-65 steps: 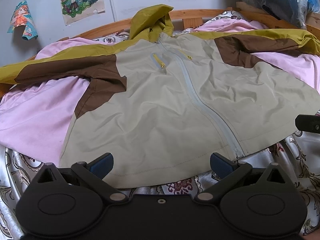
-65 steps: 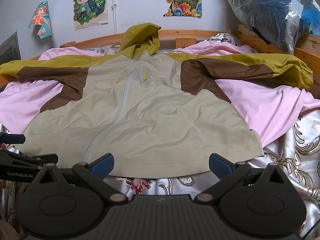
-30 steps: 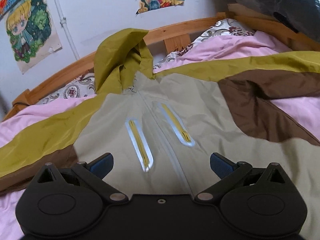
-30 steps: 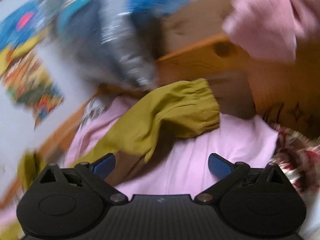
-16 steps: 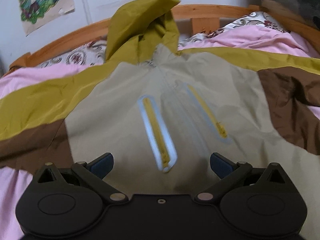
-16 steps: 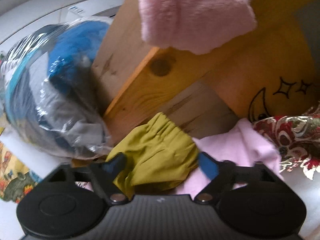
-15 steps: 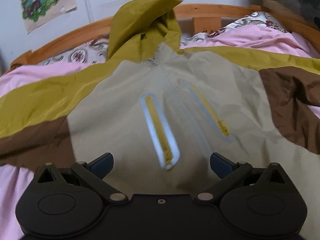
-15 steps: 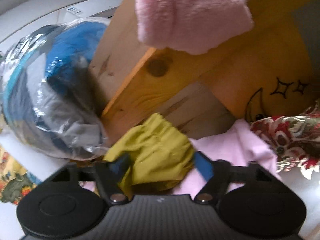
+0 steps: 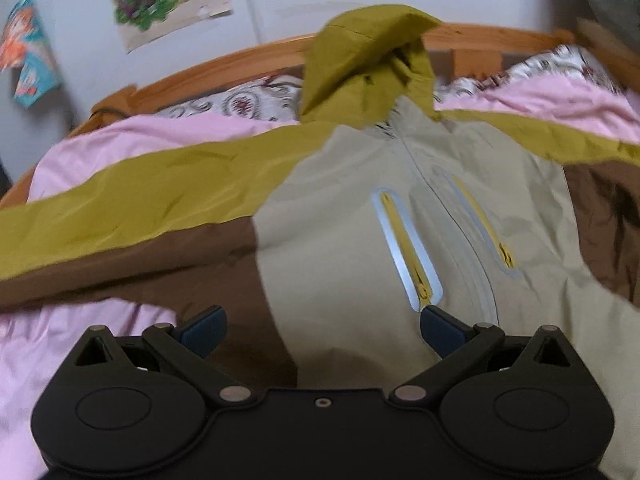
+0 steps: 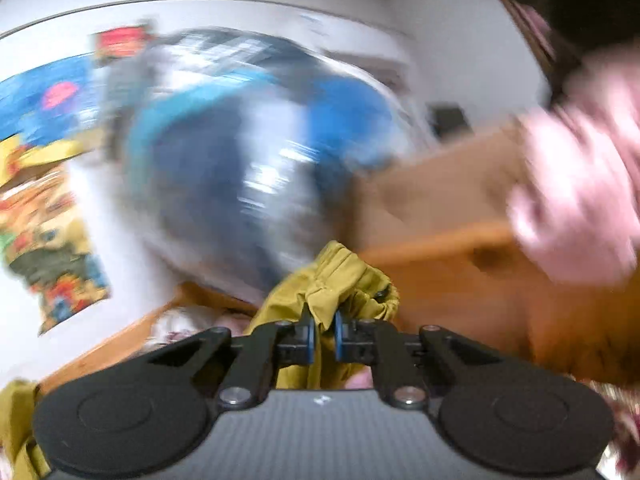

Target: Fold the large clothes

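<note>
A hooded jacket (image 9: 344, 248), beige with brown and olive sleeves, lies face up on a pink sheet (image 9: 132, 144). Its olive hood (image 9: 368, 64) leans on the wooden bed rail. My left gripper (image 9: 320, 328) is open and empty, low over the chest beside the left armpit. My right gripper (image 10: 323, 334) is shut on the olive cuff of the jacket's sleeve (image 10: 336, 280) and holds it lifted; that view is blurred by motion.
A wooden bed rail (image 9: 224, 64) runs behind the jacket, with posters on the wall above. In the right wrist view a plastic bag of blue clothes (image 10: 248, 168), a wooden board (image 10: 460, 280) and a pink plush thing (image 10: 576, 200) stand close behind the cuff.
My right gripper closed on the olive cuff and lifted it, swinging left. My left gripper shifted left over the jacket's chest and stayed open.
</note>
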Demonstrator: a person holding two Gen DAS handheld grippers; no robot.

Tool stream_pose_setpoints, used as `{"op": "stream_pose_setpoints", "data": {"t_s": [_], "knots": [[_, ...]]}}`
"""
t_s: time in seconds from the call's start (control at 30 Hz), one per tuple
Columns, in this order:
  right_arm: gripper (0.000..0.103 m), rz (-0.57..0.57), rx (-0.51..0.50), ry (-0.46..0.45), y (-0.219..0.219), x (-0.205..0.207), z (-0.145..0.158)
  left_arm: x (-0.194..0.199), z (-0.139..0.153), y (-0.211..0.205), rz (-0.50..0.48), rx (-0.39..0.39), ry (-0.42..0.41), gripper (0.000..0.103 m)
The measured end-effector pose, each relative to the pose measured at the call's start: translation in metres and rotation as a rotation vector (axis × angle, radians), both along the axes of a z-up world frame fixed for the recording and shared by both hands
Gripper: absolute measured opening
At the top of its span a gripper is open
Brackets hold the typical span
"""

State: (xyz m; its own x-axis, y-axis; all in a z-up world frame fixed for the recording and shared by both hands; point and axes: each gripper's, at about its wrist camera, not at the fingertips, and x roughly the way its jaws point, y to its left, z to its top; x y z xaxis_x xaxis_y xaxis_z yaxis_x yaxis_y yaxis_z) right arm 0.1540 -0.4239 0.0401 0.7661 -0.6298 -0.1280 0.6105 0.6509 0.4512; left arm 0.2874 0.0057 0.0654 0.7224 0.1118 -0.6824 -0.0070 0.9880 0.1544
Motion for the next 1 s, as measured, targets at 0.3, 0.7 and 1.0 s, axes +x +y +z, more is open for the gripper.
{"op": "stream_pose_setpoints", "data": {"t_s": [0.3, 0.7, 1.0], "knots": [[0.01, 0.427, -0.471, -0.097, 0.127, 0.057, 0.094, -0.014, 0.028, 0.053, 0.077, -0.104, -0.049, 0.102], [0.009, 1.095, -0.771, 0.14, 0.332, 0.078, 0.011, -0.036, 0.031, 0.133, 0.246, -0.177, -0.121, 0.102], [0.012, 1.438, -0.881, 0.392, 0.385, 0.036, -0.083, -0.03, 0.021, 0.132, 0.205, -0.215, -0.142, 0.102]]}}
